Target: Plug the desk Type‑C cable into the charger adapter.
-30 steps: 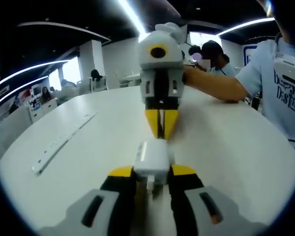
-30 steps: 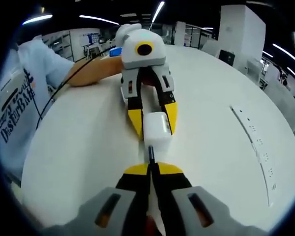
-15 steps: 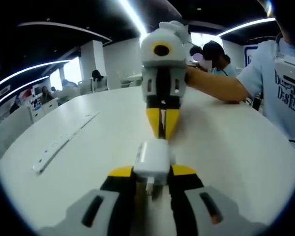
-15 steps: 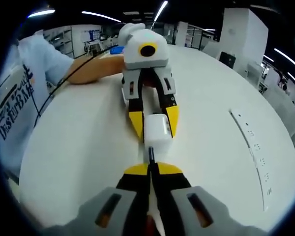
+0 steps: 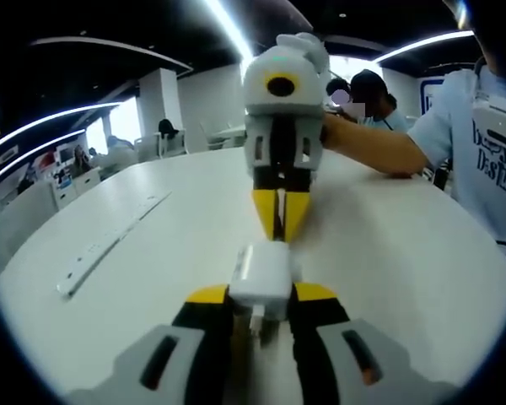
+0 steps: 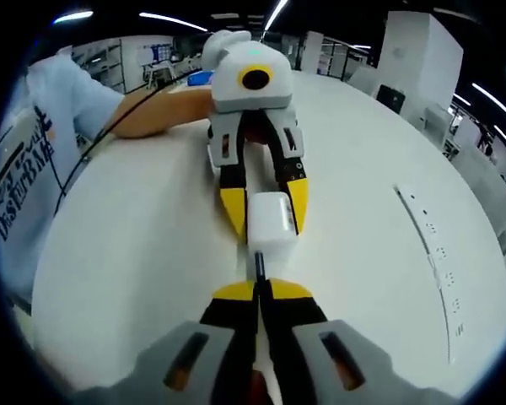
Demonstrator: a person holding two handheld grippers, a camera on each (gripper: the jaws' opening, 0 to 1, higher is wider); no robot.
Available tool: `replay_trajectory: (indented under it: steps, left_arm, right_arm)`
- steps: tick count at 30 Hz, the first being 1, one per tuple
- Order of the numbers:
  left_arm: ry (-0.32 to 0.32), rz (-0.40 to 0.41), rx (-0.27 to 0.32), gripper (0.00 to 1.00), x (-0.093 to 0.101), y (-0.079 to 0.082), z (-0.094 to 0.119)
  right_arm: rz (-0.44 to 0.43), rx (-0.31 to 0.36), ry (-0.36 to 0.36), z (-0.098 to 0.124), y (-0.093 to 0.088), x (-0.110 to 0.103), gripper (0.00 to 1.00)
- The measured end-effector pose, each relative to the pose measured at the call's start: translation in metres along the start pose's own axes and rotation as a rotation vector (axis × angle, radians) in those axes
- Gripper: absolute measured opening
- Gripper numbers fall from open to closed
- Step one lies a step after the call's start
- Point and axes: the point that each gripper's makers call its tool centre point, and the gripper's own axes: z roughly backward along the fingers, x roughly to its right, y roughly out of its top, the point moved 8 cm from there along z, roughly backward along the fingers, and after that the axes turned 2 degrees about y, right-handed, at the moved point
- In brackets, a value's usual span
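The white charger adapter (image 5: pixel 260 272) sits between the yellow-tipped jaws of my left gripper (image 5: pixel 261 294), which is shut on it just above the white table. In the right gripper view, the left gripper (image 6: pixel 266 213) faces the camera, and the adapter (image 6: pixel 270 221) is between its jaws. My right gripper (image 6: pixel 260 288) is shut on the black Type-C plug (image 6: pixel 258 263). The plug's tip meets the adapter's near face. I cannot tell how deep it sits. In the left gripper view, the right gripper (image 5: pixel 278 221) points straight at the adapter with its jaws pressed together.
A long white power strip (image 5: pixel 110 240) (image 6: pixel 438 253) lies flat on the round table (image 5: pixel 422 253). A person's forearm (image 5: pixel 379 148) (image 6: pixel 152 114) rests on the table's far side, and a thin black cable (image 6: pixel 101 152) runs past it. Desks and other people fill the background.
Both views shifted slightly. The two grippers stay nose to nose, each keeping its grip, with the plug still at the adapter's face.
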Motion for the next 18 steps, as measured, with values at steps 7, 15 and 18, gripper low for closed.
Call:
replay_trajectory:
  steps: [7, 15, 18]
  left_arm:
    - [0.006, -0.007, -0.009, 0.27, 0.0001, 0.0011, 0.0]
    - [0.015, -0.001, -0.031, 0.27, -0.0014, 0.0027, -0.0003]
    - [0.018, -0.002, -0.033, 0.27, -0.0014, 0.0025, -0.0005]
  right_arm:
    - [-0.025, -0.004, 0.006, -0.0005, 0.001, 0.0016, 0.04]
    - [-0.037, -0.03, 0.0, -0.0023, 0.0047, 0.0005, 0.04]
    - [-0.037, -0.038, -0.003, -0.0028, 0.0054, 0.0002, 0.04]
